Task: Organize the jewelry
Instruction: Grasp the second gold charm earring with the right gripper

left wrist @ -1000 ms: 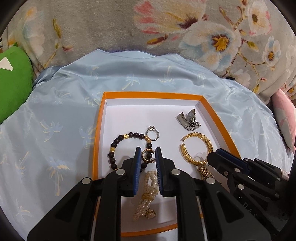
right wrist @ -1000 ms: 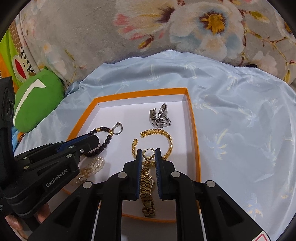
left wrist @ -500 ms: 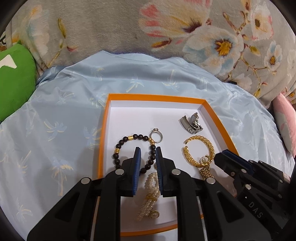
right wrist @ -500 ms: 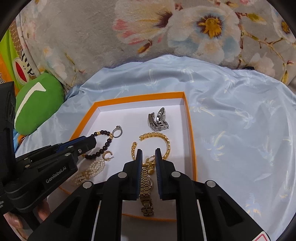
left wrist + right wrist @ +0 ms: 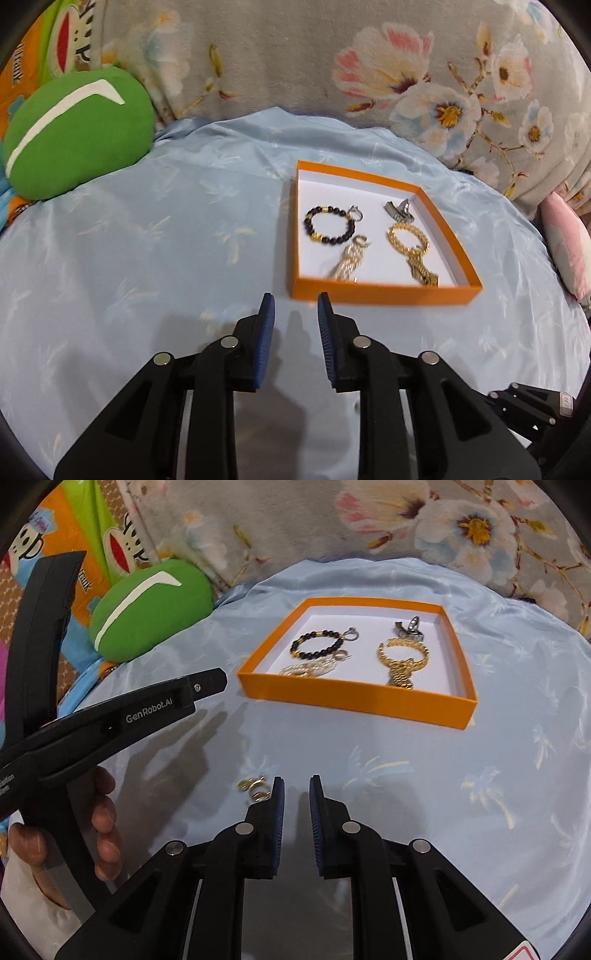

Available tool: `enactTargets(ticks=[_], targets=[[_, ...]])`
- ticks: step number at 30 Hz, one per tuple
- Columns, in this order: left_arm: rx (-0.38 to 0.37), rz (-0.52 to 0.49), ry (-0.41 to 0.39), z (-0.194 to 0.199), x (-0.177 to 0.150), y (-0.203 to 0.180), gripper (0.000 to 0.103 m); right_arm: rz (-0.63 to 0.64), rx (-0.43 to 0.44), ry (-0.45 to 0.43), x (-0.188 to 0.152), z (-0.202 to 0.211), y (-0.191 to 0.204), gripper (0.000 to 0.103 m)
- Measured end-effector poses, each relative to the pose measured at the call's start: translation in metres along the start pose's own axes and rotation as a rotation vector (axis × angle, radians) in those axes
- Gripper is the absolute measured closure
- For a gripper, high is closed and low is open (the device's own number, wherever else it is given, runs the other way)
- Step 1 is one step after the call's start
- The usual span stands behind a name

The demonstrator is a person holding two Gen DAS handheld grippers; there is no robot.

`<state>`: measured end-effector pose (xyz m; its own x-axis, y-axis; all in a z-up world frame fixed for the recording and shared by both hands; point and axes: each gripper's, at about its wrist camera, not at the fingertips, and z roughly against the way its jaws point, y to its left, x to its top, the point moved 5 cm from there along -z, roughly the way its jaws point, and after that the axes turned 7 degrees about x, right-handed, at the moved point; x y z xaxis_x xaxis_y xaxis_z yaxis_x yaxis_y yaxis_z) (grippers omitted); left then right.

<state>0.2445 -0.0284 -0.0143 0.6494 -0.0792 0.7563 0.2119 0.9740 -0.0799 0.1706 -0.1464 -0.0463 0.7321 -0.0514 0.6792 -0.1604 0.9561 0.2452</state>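
change: both hand-held grippers pulled back from orange box, now ahead | left hand-held gripper just widening, empty | right hand-held gripper narrowly parted, empty | small gold piece just left of right jaws, probably next

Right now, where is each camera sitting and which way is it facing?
Left wrist: on the left gripper, facing the blue cloth and orange tray; own fingers show.
Right wrist: on the right gripper, facing the tray from nearer its left; the left gripper and a hand show.
Both share the tray, cloth and green cushion.
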Motion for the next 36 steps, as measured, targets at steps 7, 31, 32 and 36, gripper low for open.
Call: enactTargets(ticks=[7,31,32,36], targets=[[0.029,0.017,0.029,0.014,-0.021,0.016,0.08,-0.019,0.001,0.024,-0.006,-0.006,0.004,0.09],[0.028,0.007,0.042,0.013,-0.027,0.014,0.072,-0.041,0.025,0.038,-0.001,-0.013,0.003,0.103],[0.028,0.006,0.043,0.013,-0.027,0.014,0.072,-0.047,0.026,0.036,-0.002,-0.011,0.002,0.103],[0.02,0.003,0.044,0.014,-0.028,0.013,0.072,-0.067,0.018,0.005,-0.003,0.002,-0.004,0.103]])
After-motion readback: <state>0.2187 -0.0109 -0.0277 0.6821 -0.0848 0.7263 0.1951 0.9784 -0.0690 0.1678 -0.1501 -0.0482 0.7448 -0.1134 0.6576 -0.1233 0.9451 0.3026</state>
